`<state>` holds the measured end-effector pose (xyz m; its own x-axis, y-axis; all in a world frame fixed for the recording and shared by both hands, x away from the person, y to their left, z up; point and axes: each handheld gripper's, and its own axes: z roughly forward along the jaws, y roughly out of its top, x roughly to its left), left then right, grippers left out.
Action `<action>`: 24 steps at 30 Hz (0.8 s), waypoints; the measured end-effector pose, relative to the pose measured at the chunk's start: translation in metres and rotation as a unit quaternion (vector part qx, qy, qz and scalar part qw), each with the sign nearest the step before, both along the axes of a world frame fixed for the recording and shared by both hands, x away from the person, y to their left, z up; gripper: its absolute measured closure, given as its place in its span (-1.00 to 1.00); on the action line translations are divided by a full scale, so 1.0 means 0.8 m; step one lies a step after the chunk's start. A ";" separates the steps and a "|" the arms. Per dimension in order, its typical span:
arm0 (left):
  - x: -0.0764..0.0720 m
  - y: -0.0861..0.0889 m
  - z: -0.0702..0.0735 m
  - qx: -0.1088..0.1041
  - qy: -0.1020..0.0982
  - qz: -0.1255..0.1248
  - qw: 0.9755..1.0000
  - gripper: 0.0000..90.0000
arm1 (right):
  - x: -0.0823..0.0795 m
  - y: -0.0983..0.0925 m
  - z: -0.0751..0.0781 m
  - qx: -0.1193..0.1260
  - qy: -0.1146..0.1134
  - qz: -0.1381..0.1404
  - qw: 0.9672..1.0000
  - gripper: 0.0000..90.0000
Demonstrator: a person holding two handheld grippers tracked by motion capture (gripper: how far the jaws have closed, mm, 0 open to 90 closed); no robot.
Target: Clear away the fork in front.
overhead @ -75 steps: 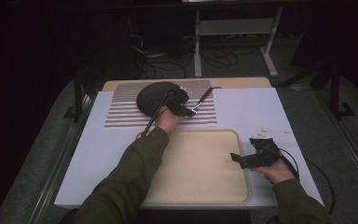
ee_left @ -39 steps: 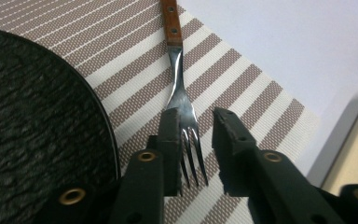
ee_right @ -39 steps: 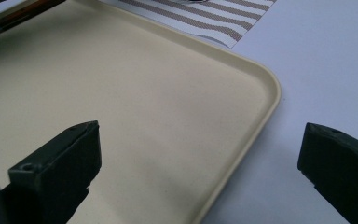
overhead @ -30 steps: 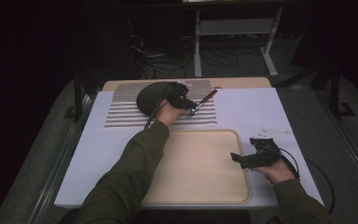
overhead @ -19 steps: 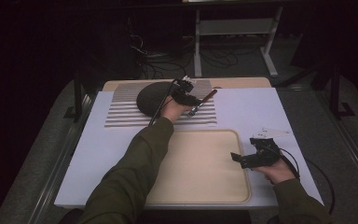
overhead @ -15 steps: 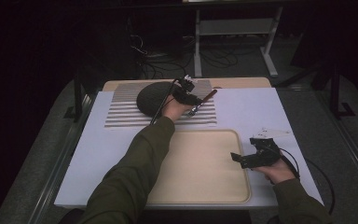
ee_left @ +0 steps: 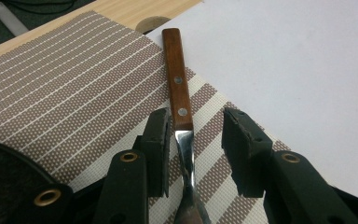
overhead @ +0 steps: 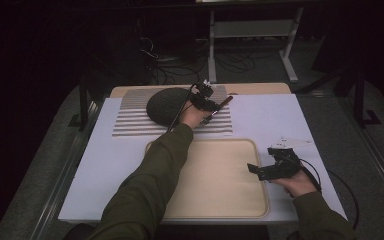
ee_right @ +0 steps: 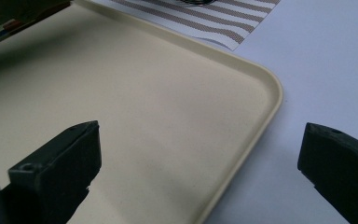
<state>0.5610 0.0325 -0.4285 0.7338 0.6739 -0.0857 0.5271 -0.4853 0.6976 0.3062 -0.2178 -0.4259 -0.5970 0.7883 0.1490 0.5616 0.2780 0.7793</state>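
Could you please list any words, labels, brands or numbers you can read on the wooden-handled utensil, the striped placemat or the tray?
No readable text: the wooden-handled utensil shows two bare rivets and no brand, the striped placemat carries just its woven stripes, and the cream tray is blank.

Dim lab, floor cables [overhead: 230, 62], metal stand [overhead: 252, 37] behind white-covered table [overhead: 275, 117]
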 end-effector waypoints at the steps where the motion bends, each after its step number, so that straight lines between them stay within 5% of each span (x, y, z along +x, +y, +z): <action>1: 0.001 -0.001 -0.001 0.002 0.001 -0.001 1.000 0.40 | 0.000 0.000 0.000 0.001 0.000 0.000 1.000 -1.00; 24: 0.012 -0.015 -0.023 0.030 0.004 0.006 1.000 0.56 | -0.001 -0.003 0.000 0.004 0.000 -0.002 1.000 -1.00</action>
<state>0.5708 0.0202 -0.4466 0.7249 0.6871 -0.0496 0.5383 -0.5201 0.6631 0.3058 -0.2201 -0.4258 -0.5940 0.7894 0.1551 0.5630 0.2702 0.7811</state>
